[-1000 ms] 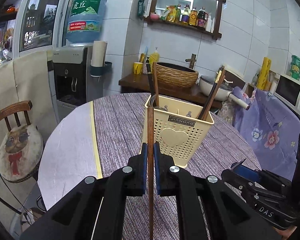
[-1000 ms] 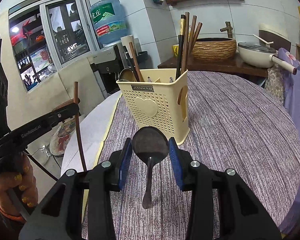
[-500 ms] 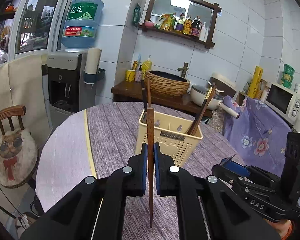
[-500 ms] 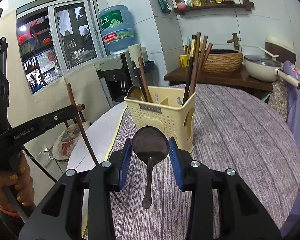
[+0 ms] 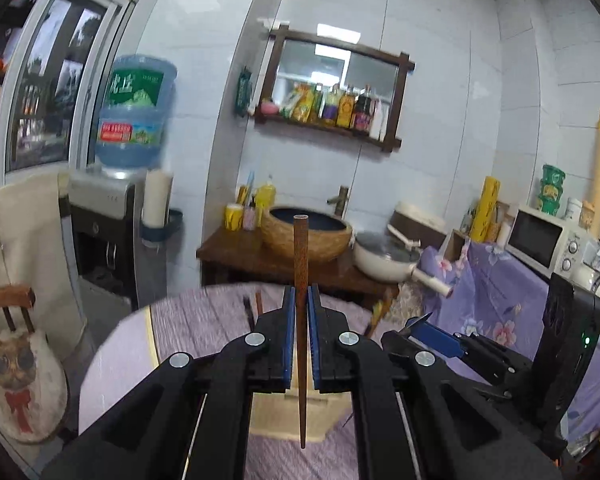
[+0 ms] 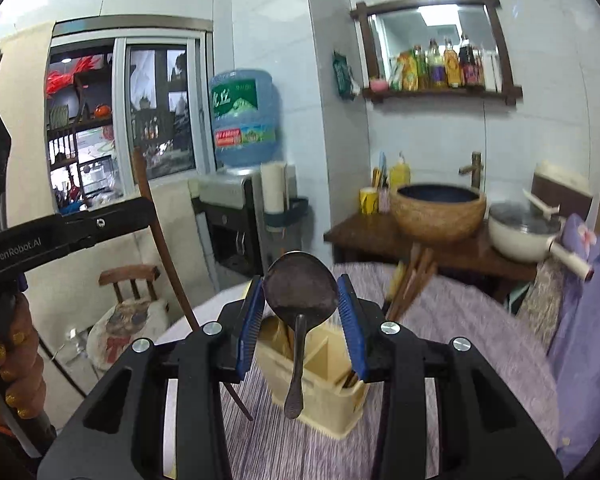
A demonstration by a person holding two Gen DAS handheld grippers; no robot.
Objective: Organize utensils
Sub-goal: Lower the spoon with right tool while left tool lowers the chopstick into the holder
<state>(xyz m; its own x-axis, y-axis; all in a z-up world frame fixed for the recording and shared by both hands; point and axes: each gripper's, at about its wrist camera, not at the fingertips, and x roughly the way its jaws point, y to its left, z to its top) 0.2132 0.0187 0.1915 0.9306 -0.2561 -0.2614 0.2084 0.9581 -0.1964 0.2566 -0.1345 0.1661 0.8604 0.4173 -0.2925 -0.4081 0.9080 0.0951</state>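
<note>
My left gripper (image 5: 300,300) is shut on a brown wooden chopstick (image 5: 300,264), held upright with its thin tip pointing down over the cream utensil holder (image 5: 288,416), which is mostly hidden behind the fingers. My right gripper (image 6: 300,292) is shut on the bowl of a dark metal spoon (image 6: 300,288), handle hanging down above the holder (image 6: 320,396). Several chopsticks (image 6: 410,284) stand in the holder's far compartment. The left gripper with its chopstick (image 6: 160,240) shows at the left of the right wrist view. The right gripper (image 5: 436,336) shows at the right of the left wrist view.
The holder stands on a round table with a purple striped cloth (image 6: 480,340). A wooden chair with a cat cushion (image 5: 16,364) is left of the table. A water dispenser (image 5: 112,232), a side table with a woven basin (image 5: 306,236) and a pan (image 5: 384,256) are behind.
Both grippers have risen and come in over the holder, which has dropped low in both views. The chopstick and spoon stay gripped as before.
</note>
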